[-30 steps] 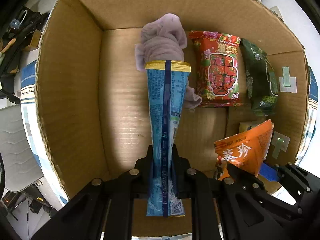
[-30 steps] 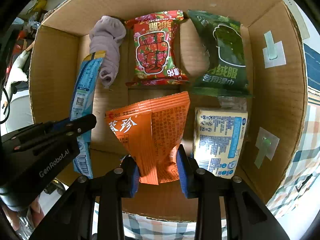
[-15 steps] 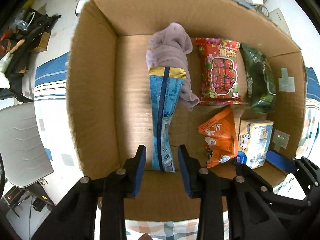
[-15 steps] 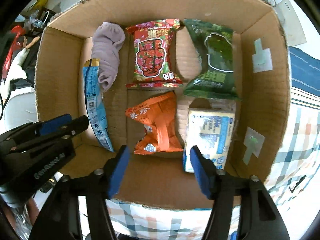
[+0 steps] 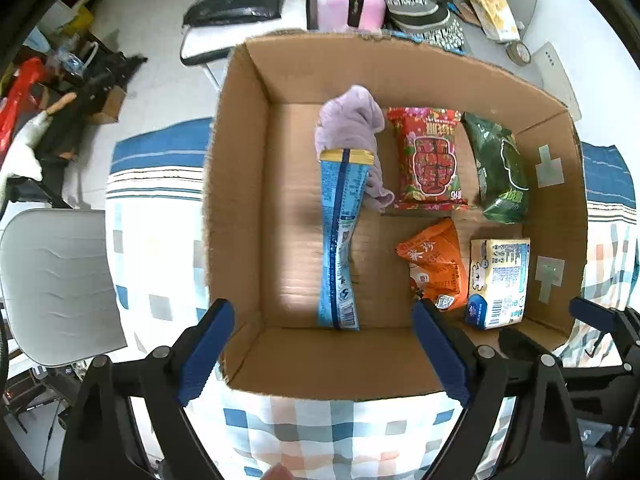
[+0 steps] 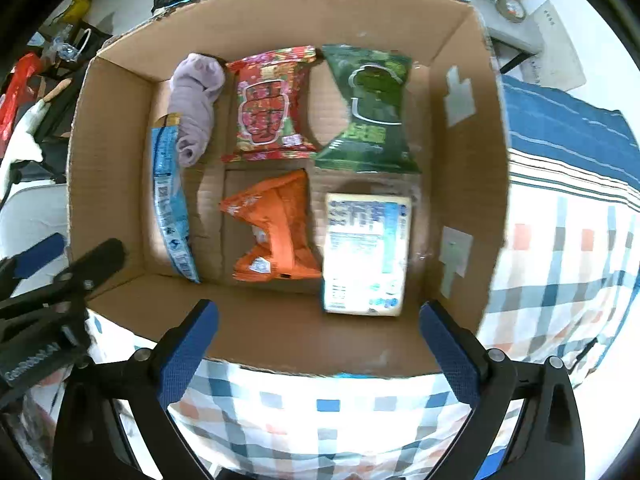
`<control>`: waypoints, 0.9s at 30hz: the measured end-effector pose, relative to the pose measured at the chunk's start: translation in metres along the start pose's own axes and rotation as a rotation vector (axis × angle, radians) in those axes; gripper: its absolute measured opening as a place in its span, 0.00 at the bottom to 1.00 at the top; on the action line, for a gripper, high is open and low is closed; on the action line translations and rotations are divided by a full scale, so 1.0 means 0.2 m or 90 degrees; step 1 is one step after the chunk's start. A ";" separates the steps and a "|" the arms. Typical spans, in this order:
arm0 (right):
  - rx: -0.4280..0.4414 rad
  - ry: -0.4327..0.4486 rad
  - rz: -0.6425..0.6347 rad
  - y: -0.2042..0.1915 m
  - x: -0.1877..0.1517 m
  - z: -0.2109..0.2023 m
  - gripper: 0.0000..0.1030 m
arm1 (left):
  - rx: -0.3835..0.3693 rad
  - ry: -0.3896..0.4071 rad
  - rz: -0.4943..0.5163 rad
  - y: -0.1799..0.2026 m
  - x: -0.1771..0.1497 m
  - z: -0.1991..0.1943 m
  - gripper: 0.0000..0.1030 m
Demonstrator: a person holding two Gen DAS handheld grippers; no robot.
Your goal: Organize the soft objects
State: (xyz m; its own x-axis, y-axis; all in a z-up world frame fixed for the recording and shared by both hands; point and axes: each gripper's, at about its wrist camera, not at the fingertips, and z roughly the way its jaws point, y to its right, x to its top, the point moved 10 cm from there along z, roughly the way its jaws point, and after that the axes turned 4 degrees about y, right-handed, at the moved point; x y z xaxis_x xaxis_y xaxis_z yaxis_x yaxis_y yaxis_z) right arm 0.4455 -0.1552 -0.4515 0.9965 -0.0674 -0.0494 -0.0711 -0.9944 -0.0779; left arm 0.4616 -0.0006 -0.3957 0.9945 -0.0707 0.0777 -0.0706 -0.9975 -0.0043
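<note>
We see the left gripper [image 5: 322, 354] spread wide with nothing between its 2 blue-padded fingers [image 5: 204, 350], poised above the near wall of the open brown cardboard box [image 5: 240, 216]. The right gripper [image 6: 318, 354] is likewise wide apart and empty over the same near wall, with the left tool showing at its lower left.

Straight ahead of the left gripper a long blue foil packet with a gold end [image 5: 340, 240] lies on the box floor, its far end resting on a crumpled lilac cloth [image 5: 352, 128] at the far wall. Right of that cloth lie a red patterned snack bag [image 5: 430, 160] and a dark green snack bag [image 5: 500, 168], side by side along the far wall.

Just ahead of the right gripper sit a crinkled orange packet [image 6: 276, 228] and, touching its right side, a pale rectangular tissue pack with blue print [image 6: 366, 252]. The box stands on a blue, white and orange checked cloth [image 6: 560, 272].
</note>
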 end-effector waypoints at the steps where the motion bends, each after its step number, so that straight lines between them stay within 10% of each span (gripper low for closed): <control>1: -0.006 0.007 -0.001 0.01 -0.01 0.00 0.99 | 0.003 0.009 -0.002 0.00 0.00 -0.02 0.89; 27: 0.012 0.242 0.005 0.07 -0.41 -0.64 1.00 | 0.019 0.268 -0.046 0.00 -0.38 -0.78 0.89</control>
State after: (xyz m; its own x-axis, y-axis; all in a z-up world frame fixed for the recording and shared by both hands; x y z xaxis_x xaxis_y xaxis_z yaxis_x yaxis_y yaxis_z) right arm 0.3680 -0.1730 -0.3211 0.9407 -0.1038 0.3230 -0.0759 -0.9923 -0.0978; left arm 0.3744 0.0049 -0.2455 0.8779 0.0001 0.4789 0.0069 -0.9999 -0.0124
